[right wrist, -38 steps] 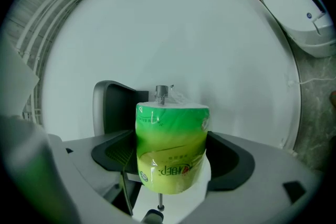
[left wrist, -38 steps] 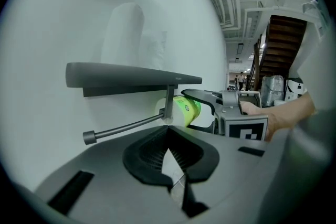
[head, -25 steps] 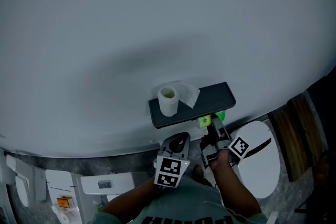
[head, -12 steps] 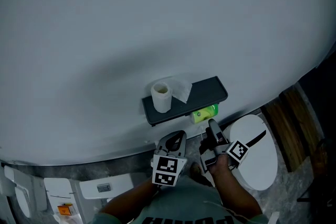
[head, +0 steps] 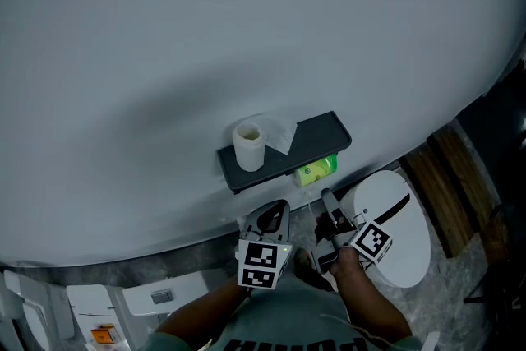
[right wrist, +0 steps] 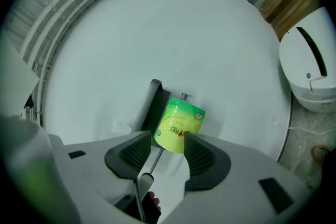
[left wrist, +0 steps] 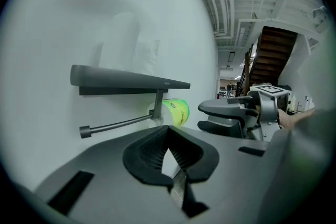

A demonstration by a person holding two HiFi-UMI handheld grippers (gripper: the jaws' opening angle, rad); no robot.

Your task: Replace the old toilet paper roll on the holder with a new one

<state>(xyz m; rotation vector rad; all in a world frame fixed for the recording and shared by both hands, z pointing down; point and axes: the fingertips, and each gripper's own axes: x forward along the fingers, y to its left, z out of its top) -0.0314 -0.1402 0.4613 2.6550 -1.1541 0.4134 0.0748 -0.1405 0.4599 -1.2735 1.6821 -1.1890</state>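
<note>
A dark wall shelf [head: 322,135] carries a thin white roll [head: 249,145] with a loose sheet beside it. Below the shelf, a green-wrapped roll [head: 316,168] [left wrist: 176,112] [right wrist: 178,126] sits on the holder's rod [left wrist: 118,124], near the bracket. My right gripper [head: 326,200] [right wrist: 167,152] points level at the green roll but stands a little short of it. Its jaws have just been closing and are still parted, with nothing pressed between them. My left gripper [head: 274,214] [left wrist: 168,134] hangs to its left below the shelf, jaws together and empty.
A white toilet lid [head: 394,234] [right wrist: 312,65] lies right of my right gripper. Wooden boards [head: 448,185] run along the far right. White fixtures [head: 164,292] and an orange item [head: 103,334] sit at the lower left. The pale wall fills everything above the shelf.
The right gripper has drawn back from the green roll, which stays on the rod under the shelf. The left gripper has kept its place.
</note>
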